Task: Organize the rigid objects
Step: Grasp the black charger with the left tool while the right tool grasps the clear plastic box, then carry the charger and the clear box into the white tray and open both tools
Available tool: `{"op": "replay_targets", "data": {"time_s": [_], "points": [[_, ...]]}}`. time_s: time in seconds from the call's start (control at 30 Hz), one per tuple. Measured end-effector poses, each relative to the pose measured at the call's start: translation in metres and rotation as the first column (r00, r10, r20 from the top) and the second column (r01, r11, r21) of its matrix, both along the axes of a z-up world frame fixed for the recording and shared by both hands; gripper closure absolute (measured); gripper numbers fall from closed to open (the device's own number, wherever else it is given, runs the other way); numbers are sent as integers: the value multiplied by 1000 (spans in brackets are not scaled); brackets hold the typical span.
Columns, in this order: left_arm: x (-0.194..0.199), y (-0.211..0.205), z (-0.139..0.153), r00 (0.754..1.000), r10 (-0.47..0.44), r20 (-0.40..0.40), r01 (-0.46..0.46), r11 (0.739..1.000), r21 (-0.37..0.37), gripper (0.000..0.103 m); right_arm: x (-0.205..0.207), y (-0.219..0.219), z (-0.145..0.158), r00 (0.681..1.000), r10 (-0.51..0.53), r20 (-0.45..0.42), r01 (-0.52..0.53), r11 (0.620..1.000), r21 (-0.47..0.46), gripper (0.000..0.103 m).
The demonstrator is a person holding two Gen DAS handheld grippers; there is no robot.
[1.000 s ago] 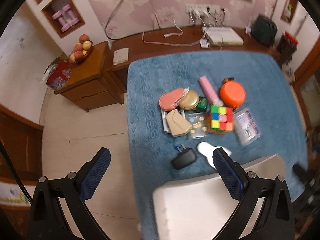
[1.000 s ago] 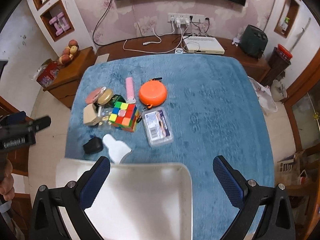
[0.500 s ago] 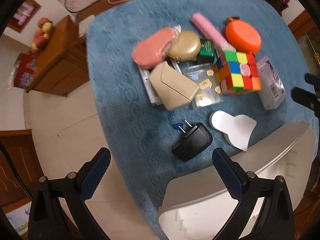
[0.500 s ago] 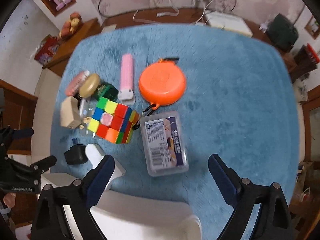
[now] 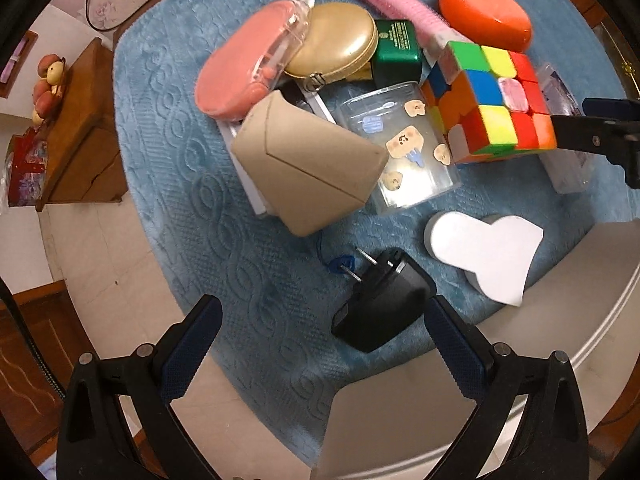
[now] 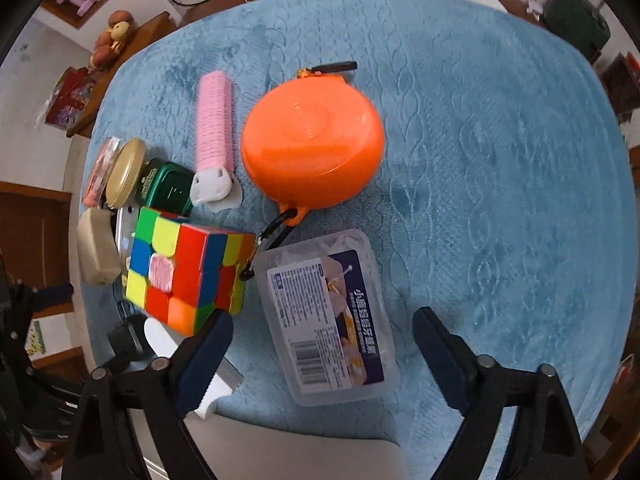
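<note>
A heap of small things lies on a blue cloth (image 6: 500, 140). My left gripper (image 5: 320, 332) hangs over the cloth's near edge, its jaws wide and closing, with a black plug adapter (image 5: 384, 300) between the fingers, untouched. My right gripper (image 6: 322, 340) hovers over a clear labelled plastic box (image 6: 324, 320); its jaws are closing too, and the pads stand apart from the box. Beside the box are a colour cube (image 6: 188, 272) and a round orange case (image 6: 312, 152). A beige box (image 5: 304, 168) and a clear sticker case (image 5: 400, 152) lie in the left wrist view.
A white bin (image 5: 500, 360) stands at the cloth's near edge. A pink roller (image 6: 214, 128), a pink case (image 5: 248, 68), a gold compact (image 5: 332, 44), a green box (image 5: 396, 52) and a white flat piece (image 5: 484, 256) crowd the heap. A wooden cabinet (image 5: 76, 140) stands left.
Both grippers have dropped closer to the cloth and the objects now look much larger. The right jaws have narrowed around the clear box; the left jaws now frame the plug adapter.
</note>
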State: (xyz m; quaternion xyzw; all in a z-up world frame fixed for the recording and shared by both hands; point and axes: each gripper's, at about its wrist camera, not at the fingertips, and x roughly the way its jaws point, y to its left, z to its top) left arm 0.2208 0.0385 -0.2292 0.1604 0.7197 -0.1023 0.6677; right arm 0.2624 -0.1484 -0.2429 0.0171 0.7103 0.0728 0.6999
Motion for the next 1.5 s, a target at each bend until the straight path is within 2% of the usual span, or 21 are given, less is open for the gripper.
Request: {"op": "replay_targets", "data": {"time_s": [0.23, 0.37, 0.53, 0.63, 0.83, 0.87, 0.9, 0.93, 1.0, 1.13, 1.23, 1.37, 1.5], "points": [[2, -6, -9, 999, 25, -20, -26, 999, -21, 7, 10, 10, -21, 999, 20, -41, -22, 999, -32, 28], [-2, -7, -10, 999, 40, -24, -41, 999, -22, 9, 13, 18, -32, 999, 37, -36, -40, 996, -85, 35], [-16, -17, -8, 1000, 25, -5, -25, 1000, -2, 11, 12, 19, -39, 998, 43, -39, -47, 995, -94, 38], [-18, -23, -11, 999, 30, -21, -30, 1000, -4, 12, 11, 20, -36, 998, 40, -44, -44, 995, -89, 38], [-19, -32, -17, 998, 41, -44, -42, 999, -26, 25, 13, 22, -51, 995, 55, -79, -64, 990, -123, 36], [-19, -35, -18, 997, 46, -55, -48, 998, -39, 32, 15, 24, -54, 996, 60, -72, -69, 989, -129, 37], [-19, -38, -19, 996, 52, -68, -55, 997, -54, 44, 16, 28, -57, 995, 64, -73, -74, 988, -139, 38], [-20, -41, -22, 996, 58, -75, -63, 996, -56, 49, 17, 30, -58, 995, 67, -70, -76, 987, -142, 38], [-20, -40, -26, 996, 66, -68, -69, 996, -51, 50, 15, 33, -57, 996, 76, -56, -83, 987, -138, 38], [-20, -36, -12, 996, 83, -23, -84, 995, -51, 52, 5, 34, -46, 997, 76, -18, -78, 988, -131, 39], [-18, -28, 2, 994, 110, -5, -110, 991, -78, 52, 4, 27, -37, 999, 41, 1, -41, 994, -97, 39], [-20, -26, 25, 991, 133, 35, -129, 987, -101, 52, -1, 14, -9, 999, -21, 42, 22, 999, -29, 39], [-26, -29, 65, 985, 145, 96, -131, 981, -143, 52, -17, 4, 33, 992, -66, 110, 58, 995, 79, 39]]}}
